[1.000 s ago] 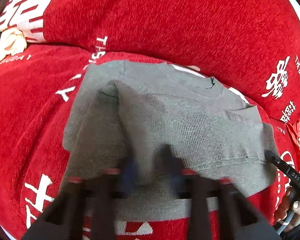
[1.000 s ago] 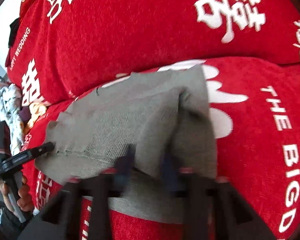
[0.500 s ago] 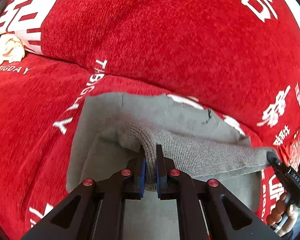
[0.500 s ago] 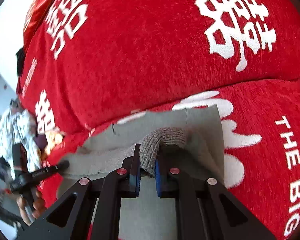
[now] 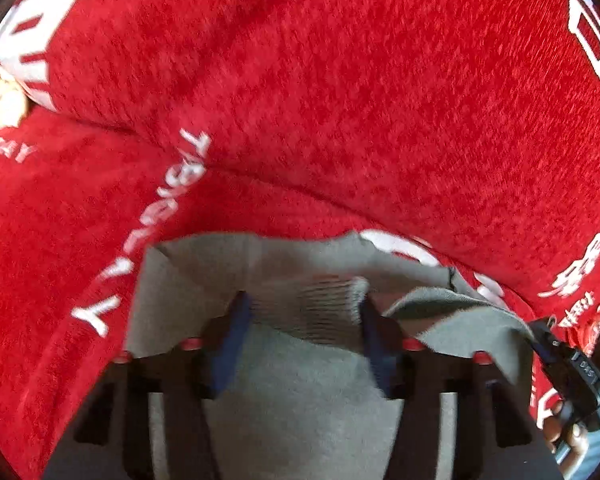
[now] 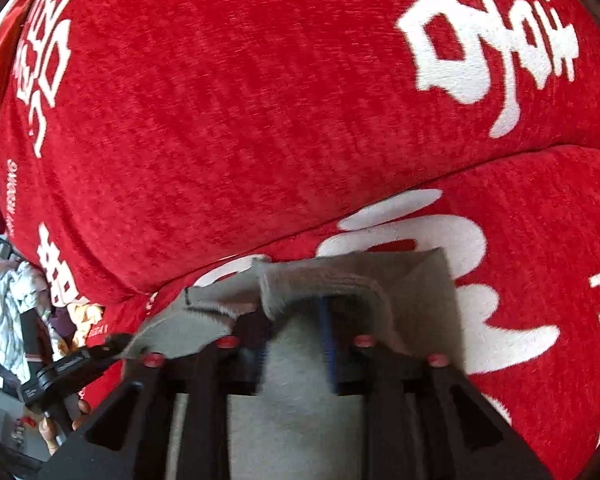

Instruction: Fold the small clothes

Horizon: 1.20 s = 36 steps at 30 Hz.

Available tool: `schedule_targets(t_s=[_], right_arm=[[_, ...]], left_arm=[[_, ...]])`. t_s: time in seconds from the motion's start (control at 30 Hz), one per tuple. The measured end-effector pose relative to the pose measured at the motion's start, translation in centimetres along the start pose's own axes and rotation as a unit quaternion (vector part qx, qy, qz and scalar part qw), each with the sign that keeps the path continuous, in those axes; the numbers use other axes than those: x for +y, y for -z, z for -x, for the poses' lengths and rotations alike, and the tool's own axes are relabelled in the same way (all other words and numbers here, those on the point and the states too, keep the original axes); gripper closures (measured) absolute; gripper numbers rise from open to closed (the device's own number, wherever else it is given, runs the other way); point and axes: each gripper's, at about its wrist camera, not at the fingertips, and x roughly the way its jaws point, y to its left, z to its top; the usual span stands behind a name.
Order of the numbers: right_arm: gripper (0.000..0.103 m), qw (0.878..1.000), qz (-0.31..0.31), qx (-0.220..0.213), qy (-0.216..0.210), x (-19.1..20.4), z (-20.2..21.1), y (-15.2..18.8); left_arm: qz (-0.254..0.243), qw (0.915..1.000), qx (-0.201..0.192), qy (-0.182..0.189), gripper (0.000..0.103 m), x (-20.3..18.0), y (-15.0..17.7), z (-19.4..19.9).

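Releasing the folded hem of the grey knit garment (image 5: 300, 380) onto its own lower half, spread on the red cushion (image 5: 80, 240) at the bottom centre of both wrist views. In the left wrist view, left gripper (image 5: 304, 320) with jaws opening, blue pads well apart, the ribbed hem (image 5: 320, 304) loose between them and no longer pinched; far edge of the garment just under the crease where seat meets red backrest (image 5: 340, 80). In the right wrist view, right gripper (image 6: 296, 328) with jaws opening too, but narrower; a hump of hem (image 6: 324, 284) draped over the fingertips, pads seemingly clear of it, though blurred. Other tool visible at each frame's edge: lower right in the left view, lower left in the right view.

To do this step well:
- Let both pairs of jaws spread fully before drawing back, so no loop of knit snags on a pad and drags the fold open.
- Withdraw toward the bottom of the frame, low and straight, both sides together, keeping the hem line level.
- Check the right-hand hump: probably needs a light press or a nudge to lie flat.
- Judge alignment against the far edge near the upper centre of the cloth; correct any skew before the next fold.

Risk: soft knit likely to spring or slide on the plush cushion.
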Motion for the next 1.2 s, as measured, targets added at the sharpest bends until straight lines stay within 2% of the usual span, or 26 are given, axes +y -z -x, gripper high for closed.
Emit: schedule_targets(t_s=[0.03, 0.07, 0.2, 0.33, 0.43, 0.53, 0.63, 0.77, 0.83, 0.9, 1.03, 1.1, 1.17, 1.2], right_arm=[[0.052, 1.0, -0.002, -0.006, 0.004, -0.4, 0.3, -0.5], [0.048, 1.0, -0.003, -0.012, 0.007, -0.7, 0.7, -1.0], [0.047, 0.999, -0.002, -0.026, 0.027, -2.1, 2.4, -1.4], [0.047, 0.997, 0.042, -0.042, 0.049, -1.7, 3.7, -1.0], [0.047, 0.994, 0.08, -0.035, 0.059, -0.4, 3.0, -0.8], [0.047, 0.992, 0.111, -0.014, 0.051, 1.1, 1.5, -0.5], [0.047, 0.988, 0.146, 0.021, 0.045, 2.5, -0.8, 0.2], [0.048, 0.984, 0.155, 0.042, 0.073, 2.0, -3.2, 0.4], [0.048, 0.983, 0.154, 0.044, 0.09, 1.2, -3.7, 0.3], [0.048, 0.985, 0.143, 0.044, 0.088, 0.2, -3.8, 0.1], [0.049, 0.986, 0.136, 0.04, 0.091, -0.2, -3.4, -0.1], [0.046, 0.98, 0.154, 0.03, 0.119, 0.9, -2.8, 0.0], [0.042, 0.973, 0.185, 0.021, 0.135, 2.8, -2.9, 0.4], [0.041, 0.971, 0.193, 0.022, 0.137, 3.4, -3.1, 0.5]], left_arm=[[0.0, 0.9998, -0.01, -0.018, 0.019, 0.2, 0.0, 0.3], [0.003, 0.9995, -0.023, -0.02, 0.013, 0.7, -0.1, 0.9], [0.018, 0.9989, -0.042, -0.011, 0.013, 2.5, -0.3, 2.7], [-0.001, 0.9988, -0.047, -0.013, 0.013, 2.2, 0.1, 3.7], [-0.064, 0.9973, -0.034, -0.01, 0.013, -1.3, 1.0, 2.7], [-0.134, 0.9908, -0.019, -0.009, 0.013, -5.0, 2.3, 1.0], [-0.176, 0.9834, -0.002, -0.044, 0.013, -7.1, 2.8, -2.0], [-0.158, 0.9838, 0.024, -0.081, 0.013, -5.8, 2.3, -4.9], [-0.136, 0.9876, 0.031, -0.072, 0.013, -4.5, 2.0, -5.0], [-0.138, 0.9875, 0.024, -0.073, 0.013, -4.0, 1.9, -5.0], [-0.148, 0.9837, 0.016, -0.1, 0.013, -3.8, 2.1, -4.6], [-0.154, 0.9803, -0.012, -0.123, 0.013, -4.7, 2.2, -3.6], [-0.163, 0.9795, -0.011, -0.117, 0.013, -5.6, 2.3, -3.6], [-0.169, 0.977, -0.01, -0.129, 0.013, -6.0, 2.4, -3.9]])
